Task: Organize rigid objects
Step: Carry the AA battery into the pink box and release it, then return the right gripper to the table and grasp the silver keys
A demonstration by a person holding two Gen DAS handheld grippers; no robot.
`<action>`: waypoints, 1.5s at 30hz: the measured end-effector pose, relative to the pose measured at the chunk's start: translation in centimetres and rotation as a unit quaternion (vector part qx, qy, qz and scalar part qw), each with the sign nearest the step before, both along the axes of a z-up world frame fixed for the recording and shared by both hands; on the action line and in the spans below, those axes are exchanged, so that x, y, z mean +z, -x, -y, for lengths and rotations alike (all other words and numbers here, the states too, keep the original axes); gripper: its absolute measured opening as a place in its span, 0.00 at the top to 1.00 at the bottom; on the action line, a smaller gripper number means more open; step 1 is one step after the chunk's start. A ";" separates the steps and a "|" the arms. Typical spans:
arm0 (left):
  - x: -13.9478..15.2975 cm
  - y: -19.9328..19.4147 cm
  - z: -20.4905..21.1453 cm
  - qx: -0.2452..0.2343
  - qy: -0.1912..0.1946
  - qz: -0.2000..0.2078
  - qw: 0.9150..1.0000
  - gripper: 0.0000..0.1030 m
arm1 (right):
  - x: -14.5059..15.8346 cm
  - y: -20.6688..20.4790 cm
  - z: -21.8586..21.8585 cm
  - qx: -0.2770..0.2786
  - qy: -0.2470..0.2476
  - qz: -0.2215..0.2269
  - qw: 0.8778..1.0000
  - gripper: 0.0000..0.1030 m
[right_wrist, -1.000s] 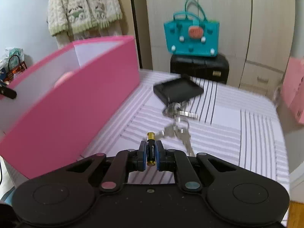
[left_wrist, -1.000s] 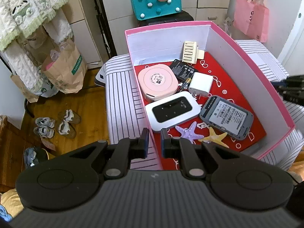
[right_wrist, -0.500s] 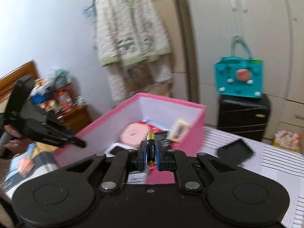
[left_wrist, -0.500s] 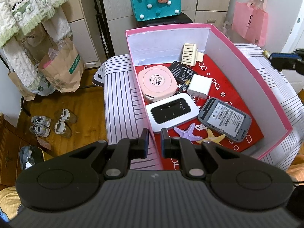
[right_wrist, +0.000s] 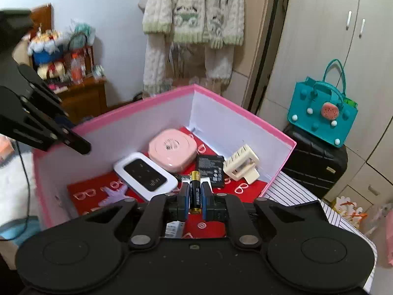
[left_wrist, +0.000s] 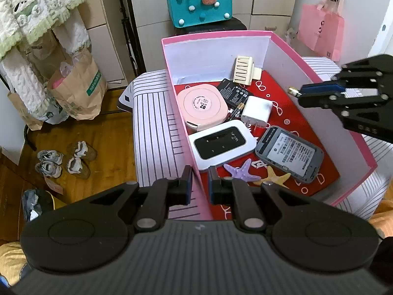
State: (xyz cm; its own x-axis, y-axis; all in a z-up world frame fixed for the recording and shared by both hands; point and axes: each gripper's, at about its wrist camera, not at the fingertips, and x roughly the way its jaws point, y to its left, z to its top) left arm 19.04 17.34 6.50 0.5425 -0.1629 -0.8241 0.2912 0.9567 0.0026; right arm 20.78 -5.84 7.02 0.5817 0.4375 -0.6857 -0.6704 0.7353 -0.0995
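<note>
A pink box (left_wrist: 312,57) with a red floor stands on a striped surface (left_wrist: 154,132). In it lie a pink round case (left_wrist: 202,103), a white router (left_wrist: 222,143), a grey device (left_wrist: 289,154), a white charger (left_wrist: 256,110), a cream clip (left_wrist: 243,70) and two starfish. My left gripper (left_wrist: 198,184) straddles the box's near left wall (left_wrist: 183,125), pinching it. My right gripper (right_wrist: 195,189) is shut on a black and gold battery (right_wrist: 195,184) and hovers over the box's right side; it also shows in the left wrist view (left_wrist: 319,88).
A teal bag (left_wrist: 200,0) sits on a black case behind the box. A pink bag (left_wrist: 321,32) hangs at the right. Paper bags (left_wrist: 76,88) and shoes (left_wrist: 63,159) are on the wooden floor at the left. Knitwear (right_wrist: 194,12) hangs on the wall.
My right gripper has swung with the battery from beside the box to above its inside. My left gripper has kept still on the box wall.
</note>
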 end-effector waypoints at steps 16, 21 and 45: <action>-0.1 -0.2 -0.6 0.012 0.019 -0.005 1.000 0.89 | 1.6 -0.9 2.7 -0.037 -0.035 -0.006 0.999 0.73; -0.1 -0.3 -0.3 0.014 0.014 -0.002 1.000 0.89 | 3.2 -1.1 7.5 -0.090 -0.097 -0.007 0.991 0.70; -0.1 -0.9 0.5 0.045 0.000 -0.009 0.999 0.89 | -9.3 -5.5 15.9 -0.208 -0.084 -0.129 0.966 0.54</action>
